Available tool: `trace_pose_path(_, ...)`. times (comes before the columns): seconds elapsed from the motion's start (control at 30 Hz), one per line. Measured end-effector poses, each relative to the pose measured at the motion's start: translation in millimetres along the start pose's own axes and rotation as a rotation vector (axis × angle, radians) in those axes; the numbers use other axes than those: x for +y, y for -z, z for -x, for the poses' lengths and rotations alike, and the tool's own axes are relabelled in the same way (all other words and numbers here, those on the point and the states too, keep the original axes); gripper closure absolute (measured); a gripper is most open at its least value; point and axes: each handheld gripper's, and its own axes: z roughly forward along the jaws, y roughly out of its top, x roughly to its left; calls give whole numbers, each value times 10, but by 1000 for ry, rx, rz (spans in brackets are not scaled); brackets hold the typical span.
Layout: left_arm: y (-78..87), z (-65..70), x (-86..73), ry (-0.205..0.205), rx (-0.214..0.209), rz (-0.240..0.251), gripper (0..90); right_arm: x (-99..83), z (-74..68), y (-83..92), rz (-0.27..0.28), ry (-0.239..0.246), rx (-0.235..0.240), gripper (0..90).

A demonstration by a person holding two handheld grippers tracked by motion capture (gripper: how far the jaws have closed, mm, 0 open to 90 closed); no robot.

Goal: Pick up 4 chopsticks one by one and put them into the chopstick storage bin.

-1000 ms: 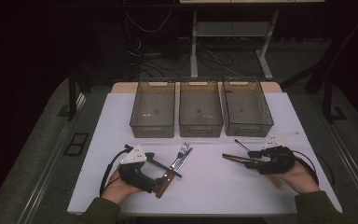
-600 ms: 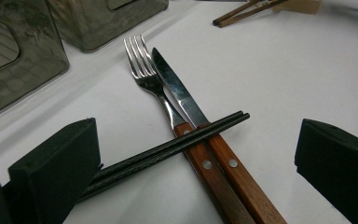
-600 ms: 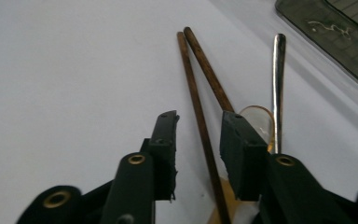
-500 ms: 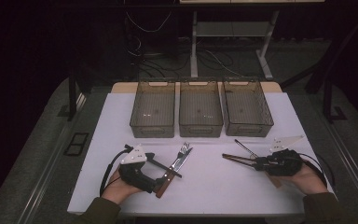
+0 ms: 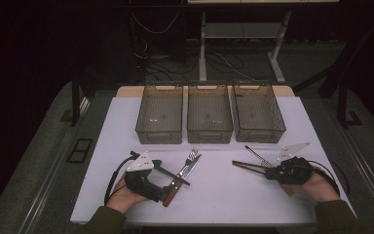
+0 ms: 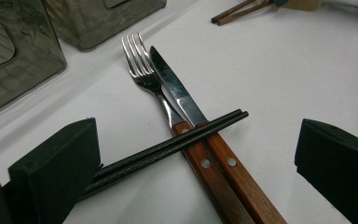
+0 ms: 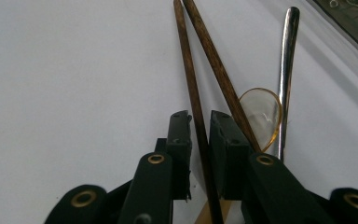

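A fork (image 6: 144,77) and a wood-handled knife (image 6: 179,93) lie side by side, with a pair of black chopsticks (image 6: 168,147) laid across their handles. My left gripper (image 6: 191,163) stands wide open around them, its left jaw at the chopsticks' near end; it rests at the table's front left (image 5: 168,180). At the front right, my right gripper (image 5: 269,173) points left at two brown chopsticks (image 5: 248,165). Its jaws have just been closing, and they stand narrowly open (image 7: 199,130) with one brown chopstick (image 7: 191,79) between the pads. A metal spoon (image 7: 286,70) lies to the right.
Three see-through bins stand in a row at the back of the white table (image 5: 224,204): left (image 5: 159,117), middle (image 5: 209,116), right (image 5: 258,114). The table's front edge runs just below both hands.
The right gripper's jaws have drawn together around a brown chopstick, and that hand has shifted slightly. The left hand, fork, knife and black chopsticks have stayed put.
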Motion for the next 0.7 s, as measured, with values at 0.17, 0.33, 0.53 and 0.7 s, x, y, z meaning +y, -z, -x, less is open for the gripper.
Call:
trace_pose_path(0.17, -2, 1, 0, 0, -1, -1, 0, -2, 2, -10, -13, 8, -1, 801)
trace_pose_path(0.33, -3, 1, -1, -2, 0, -2, 0, -1, -9, -41, -30, 20, -5, 813)
trace_pose_path(0.53, -4, 3, 0, -2, -1, -3, 0, 3, -15, -49, -37, 31, -3, 815)
trace_pose_path(0.7, -2, 2, 1, -3, -2, -5, 0, 10, -23, -47, -42, 49, 2, 826)
